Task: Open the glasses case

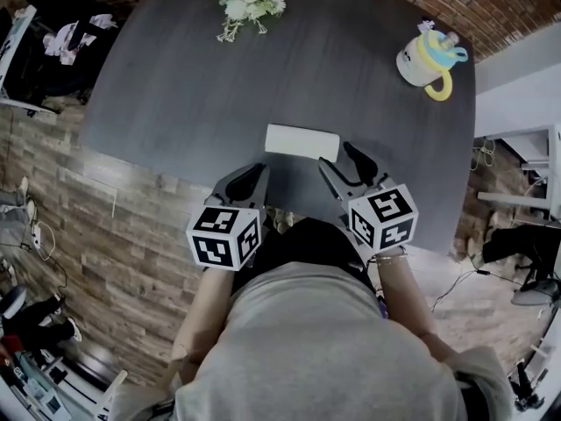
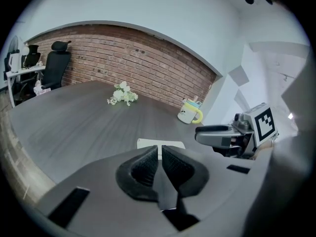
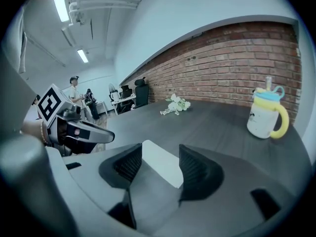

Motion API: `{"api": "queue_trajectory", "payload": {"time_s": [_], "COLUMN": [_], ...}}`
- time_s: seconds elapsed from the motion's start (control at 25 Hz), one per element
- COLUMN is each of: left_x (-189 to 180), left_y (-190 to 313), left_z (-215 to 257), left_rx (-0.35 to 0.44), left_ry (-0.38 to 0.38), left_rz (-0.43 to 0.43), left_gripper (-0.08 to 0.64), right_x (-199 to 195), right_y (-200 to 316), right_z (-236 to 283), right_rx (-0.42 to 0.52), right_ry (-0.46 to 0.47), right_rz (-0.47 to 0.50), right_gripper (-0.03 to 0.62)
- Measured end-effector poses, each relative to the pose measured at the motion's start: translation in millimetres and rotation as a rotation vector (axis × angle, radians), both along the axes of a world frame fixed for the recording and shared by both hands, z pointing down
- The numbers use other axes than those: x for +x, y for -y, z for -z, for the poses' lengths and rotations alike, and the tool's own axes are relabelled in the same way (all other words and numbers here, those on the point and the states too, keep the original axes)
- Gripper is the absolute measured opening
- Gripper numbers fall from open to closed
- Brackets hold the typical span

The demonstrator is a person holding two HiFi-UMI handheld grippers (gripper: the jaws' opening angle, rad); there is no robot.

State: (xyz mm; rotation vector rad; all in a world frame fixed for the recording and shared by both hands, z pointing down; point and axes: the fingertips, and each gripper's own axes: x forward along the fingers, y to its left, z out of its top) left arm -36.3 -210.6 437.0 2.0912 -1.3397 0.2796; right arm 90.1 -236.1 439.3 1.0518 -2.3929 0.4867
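**A:** Where is the glasses case (image 1: 302, 141)?

**B:** It lies flat on the dark counter (image 1: 175, 95), toward the edge nearest the person, and it looks closed. The mug (image 1: 431, 60) and the flowers (image 1: 252, 5) are well apart from it, so nothing crowds the work.

**A:** How would you do this step well?

**B:** I think it needs both grippers: one to pin the base and one to lift the lid. A light case like that will probably skate across the counter if it's only pried. I can't tell which long edge carries the seam, so I'd find that before committing. Come in low, square to the case, and take the lid by its rim, not across the whole body, or the grip will clamp it shut.

**A:** And the fingers?

**B:** The right gripper (image 1: 346, 167) has its fingers (image 3: 197, 169) spread wide. The white case shows in the gap just beyond them, and they don't touch it. The left gripper (image 1: 248, 182) has its fingers (image 2: 143, 169) drawn together, with only a thin slit at the tips and nothing between them. It stops just short of the case's near edge, so it looks better placed to press down than to grasp
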Motion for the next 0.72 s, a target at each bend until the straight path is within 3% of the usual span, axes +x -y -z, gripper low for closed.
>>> {"api": "queue_trajectory", "payload": {"time_s": [0.24,0.52,0.72], "left_x": [18,34,37], "left_y": [4,4,7], "left_z": [1,-12,-16], "left_rx": [-0.001,-0.033,-0.049], "left_ry": [0.017,0.025,0.022], "left_rz": [-0.055,-0.114,-0.114], "left_gripper": [0.040,0.040,0.040], "right_x": [-2,0,-2], "right_y": [-2,5,8], "right_z": [-38,-63,-76], "right_rx": [-0.044,0.028,0.026], "right_ry": [-0.053,-0.231,-0.269], "right_rz": [0.027,0.101,0.127], "right_gripper": [0.244,0.275,0.285]}}
